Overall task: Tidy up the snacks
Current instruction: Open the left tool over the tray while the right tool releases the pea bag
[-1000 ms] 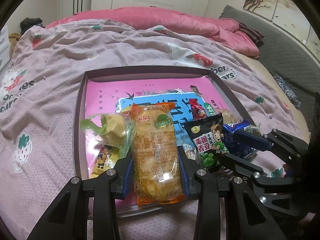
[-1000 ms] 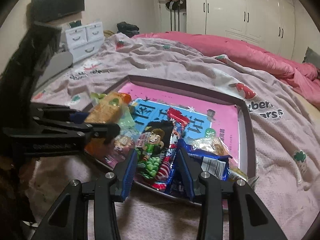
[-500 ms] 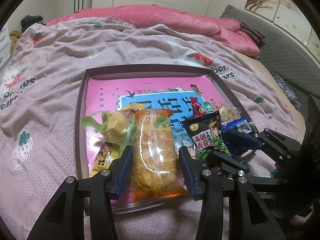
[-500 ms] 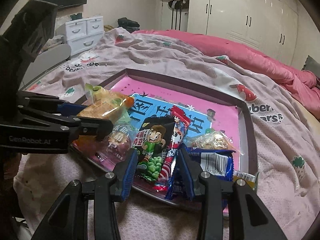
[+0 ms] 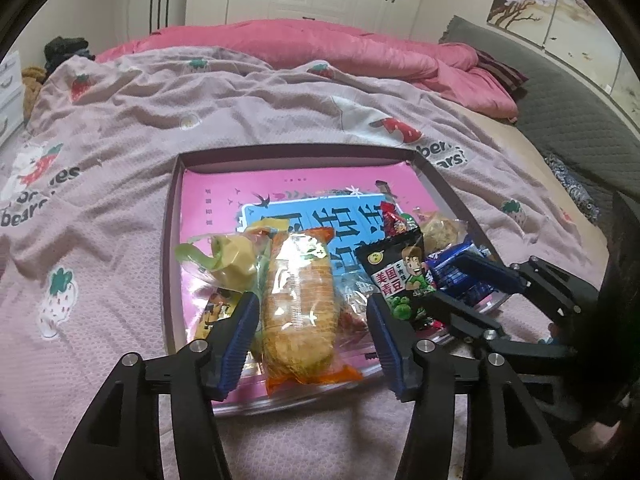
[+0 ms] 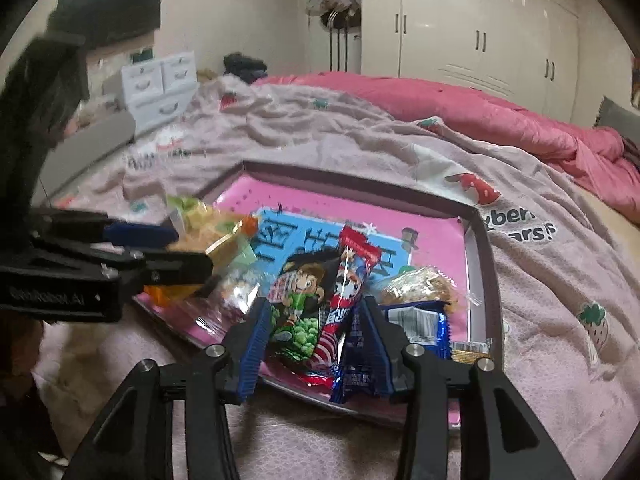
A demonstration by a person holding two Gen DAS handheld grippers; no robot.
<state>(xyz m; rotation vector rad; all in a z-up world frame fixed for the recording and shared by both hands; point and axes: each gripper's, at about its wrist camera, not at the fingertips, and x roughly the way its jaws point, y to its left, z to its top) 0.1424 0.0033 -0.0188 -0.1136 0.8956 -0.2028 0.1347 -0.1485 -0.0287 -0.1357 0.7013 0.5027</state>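
Bedroom: tray (image 5: 173, 248) on strawberry blanket (image 5: 120, 128), pink duvet (image 5: 320, 46) behind, white wardrobes (image 6: 480, 28). L gripper (image 5: 312, 320) just opening, clear of bread pack (image 5: 298, 304). R gripper (image 6: 316, 330) just opening, pea bag (image 6: 300, 304) loose between.

Orange-wrapped bread packet (image 5: 298, 304), black-and-green pea bag (image 5: 400, 276), pink-lined tray (image 5: 170, 264), strawberry-print mauve blanket (image 5: 120, 152)
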